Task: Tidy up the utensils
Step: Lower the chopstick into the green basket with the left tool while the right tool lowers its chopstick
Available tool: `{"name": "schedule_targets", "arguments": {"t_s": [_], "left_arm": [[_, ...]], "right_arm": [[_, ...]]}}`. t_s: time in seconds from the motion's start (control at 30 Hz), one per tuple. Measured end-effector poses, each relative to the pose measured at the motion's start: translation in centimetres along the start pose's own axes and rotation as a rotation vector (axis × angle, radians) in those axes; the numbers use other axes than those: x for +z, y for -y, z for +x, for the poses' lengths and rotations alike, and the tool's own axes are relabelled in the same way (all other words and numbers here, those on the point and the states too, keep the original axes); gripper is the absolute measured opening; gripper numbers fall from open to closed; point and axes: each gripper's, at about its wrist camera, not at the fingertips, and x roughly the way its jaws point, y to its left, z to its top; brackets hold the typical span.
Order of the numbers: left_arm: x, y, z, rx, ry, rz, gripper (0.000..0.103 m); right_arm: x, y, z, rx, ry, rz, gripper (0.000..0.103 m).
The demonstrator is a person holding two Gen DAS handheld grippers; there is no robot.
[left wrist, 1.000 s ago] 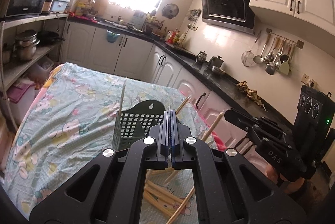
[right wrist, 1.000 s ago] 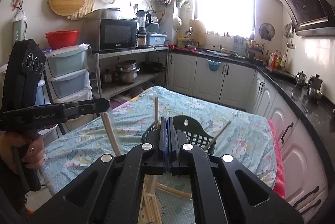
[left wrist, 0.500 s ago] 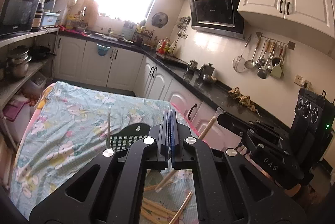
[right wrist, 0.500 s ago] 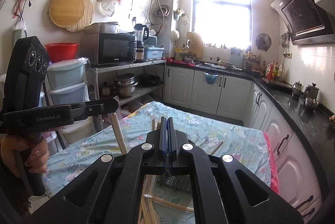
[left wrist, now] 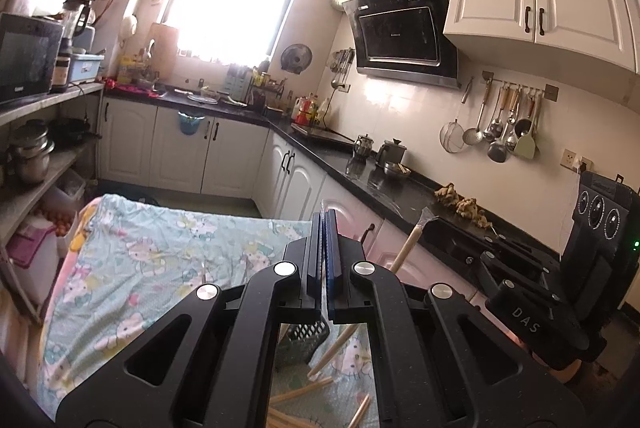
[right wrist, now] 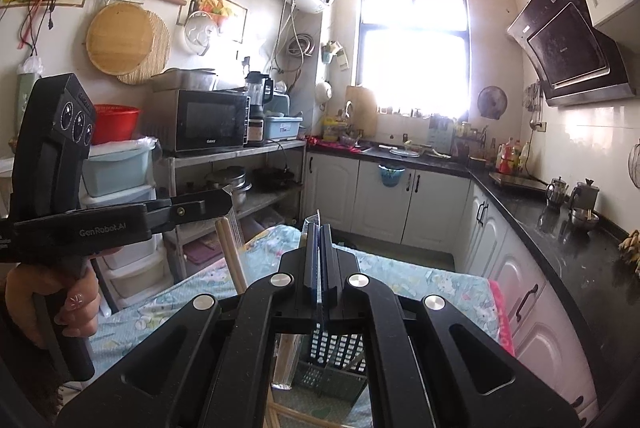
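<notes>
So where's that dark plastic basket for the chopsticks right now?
The dark basket stands on the table's patterned cloth, low in both wrist views just beneath the shut grippers, with loose chopsticks lying beside it.

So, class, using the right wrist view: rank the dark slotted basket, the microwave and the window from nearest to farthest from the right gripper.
1. Dark slotted basket: on the table, just below the right gripper.
2. Microwave: on the metal shelf, left of the gripper.
3. Window: in the far wall, straight ahead.
</notes>
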Motion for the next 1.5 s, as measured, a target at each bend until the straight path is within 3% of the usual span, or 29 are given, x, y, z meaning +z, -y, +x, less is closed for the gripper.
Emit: {"name": "schedule_targets", "arguments": {"t_s": [0.63,0.97,1.5], "left_arm": [[4.0,-1.2,1.2,0.047,0.052,0.018,0.0],[2.3,-3.2,3.6,0.064,0.012,-0.018,0.0],[-1.6,-5.5,6.7,0.094,-0.052,-0.056,0.0]], "right_arm": [[4.3,0.8,2.5,-0.016,0.088,-0.004,0.001],[2.8,1.5,5.3,-0.034,0.071,0.025,0.001],[-2.3,2.2,10.7,-0.072,-0.039,0.043,0.001]]}}
